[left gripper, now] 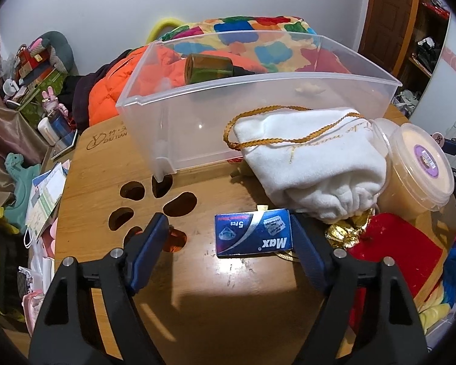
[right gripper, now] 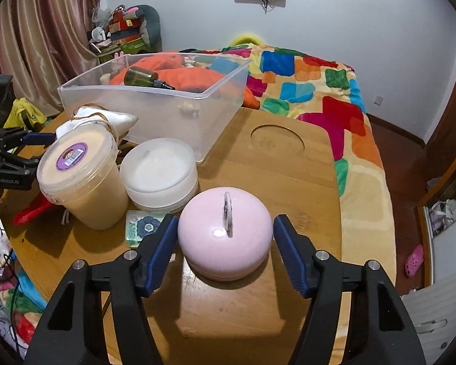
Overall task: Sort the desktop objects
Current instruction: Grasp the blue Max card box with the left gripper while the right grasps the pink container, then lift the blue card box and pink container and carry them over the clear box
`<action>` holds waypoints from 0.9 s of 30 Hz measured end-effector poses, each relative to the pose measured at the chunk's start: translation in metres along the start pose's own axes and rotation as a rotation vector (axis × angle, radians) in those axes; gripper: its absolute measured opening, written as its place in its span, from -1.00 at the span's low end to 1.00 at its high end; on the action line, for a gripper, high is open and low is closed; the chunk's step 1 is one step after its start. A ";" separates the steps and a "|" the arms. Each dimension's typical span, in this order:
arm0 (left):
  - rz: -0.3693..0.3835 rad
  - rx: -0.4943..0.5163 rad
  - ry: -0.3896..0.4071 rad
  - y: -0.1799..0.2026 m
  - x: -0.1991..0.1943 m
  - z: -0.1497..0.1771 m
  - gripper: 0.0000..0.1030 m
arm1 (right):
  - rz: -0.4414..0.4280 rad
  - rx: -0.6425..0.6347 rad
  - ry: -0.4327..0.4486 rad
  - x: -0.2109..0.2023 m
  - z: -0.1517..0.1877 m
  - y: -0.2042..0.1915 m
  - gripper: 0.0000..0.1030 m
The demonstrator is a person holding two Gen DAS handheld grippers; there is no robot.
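My left gripper (left gripper: pixel 228 231) is open over the wooden table (left gripper: pixel 228 304), with a blue razor-blade box (left gripper: pixel 253 236) between its jaws, close to the right pad. A white drawstring pouch (left gripper: pixel 313 158) lies behind the box. A clear plastic bin (left gripper: pixel 258 115) holds a brown dropper bottle (left gripper: pixel 212 68) and shows in the right wrist view (right gripper: pixel 155 112) too. My right gripper (right gripper: pixel 225 237) is open around a pink round container (right gripper: pixel 225 237), the pads close beside it but apart. A tan lidded tub (right gripper: pixel 82 176) and a white jar (right gripper: pixel 161 176) stand to its left.
A red object (left gripper: pixel 401 249) and gold foil (left gripper: pixel 346 234) lie right of the razor box. A small green patterned packet (right gripper: pixel 143 228) lies by my right gripper's left finger. The table has paw-shaped cut-outs (left gripper: pixel 155 210) and a round recess (right gripper: pixel 276 143). A bed with colourful blanket (right gripper: pixel 313 85) lies behind.
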State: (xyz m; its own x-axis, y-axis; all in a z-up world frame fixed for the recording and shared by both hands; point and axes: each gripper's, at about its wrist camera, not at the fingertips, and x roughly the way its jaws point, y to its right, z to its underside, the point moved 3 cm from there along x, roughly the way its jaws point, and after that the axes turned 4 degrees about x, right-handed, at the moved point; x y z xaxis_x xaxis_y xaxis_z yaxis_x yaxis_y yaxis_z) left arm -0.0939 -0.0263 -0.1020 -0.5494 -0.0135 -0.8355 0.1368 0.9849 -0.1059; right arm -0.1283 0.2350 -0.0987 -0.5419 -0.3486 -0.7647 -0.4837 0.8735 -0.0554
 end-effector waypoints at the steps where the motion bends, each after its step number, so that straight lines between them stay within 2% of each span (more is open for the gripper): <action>1: -0.001 -0.001 0.002 0.000 0.000 0.000 0.57 | -0.003 0.007 -0.003 0.001 0.000 0.001 0.18; 5: -0.003 0.000 0.013 0.001 0.000 0.003 0.56 | -0.002 0.016 -0.042 0.013 0.003 0.002 0.17; 9: 0.032 0.007 0.022 0.005 -0.002 0.004 0.22 | 0.007 0.015 -0.035 0.014 0.006 0.000 0.17; 14: 0.038 0.033 0.037 0.013 -0.006 0.005 -0.06 | -0.007 0.031 -0.032 0.012 0.007 0.001 0.16; 27: 0.041 -0.034 0.078 0.005 -0.016 0.010 -0.07 | -0.011 0.043 0.035 -0.016 -0.002 0.000 0.16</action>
State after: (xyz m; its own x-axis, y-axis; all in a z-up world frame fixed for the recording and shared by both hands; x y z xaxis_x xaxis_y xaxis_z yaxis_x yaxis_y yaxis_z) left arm -0.0757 -0.0228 -0.0945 -0.6069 0.0393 -0.7938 0.1332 0.9897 -0.0528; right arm -0.1206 0.2396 -0.0854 -0.5610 -0.3693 -0.7409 -0.4603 0.8830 -0.0916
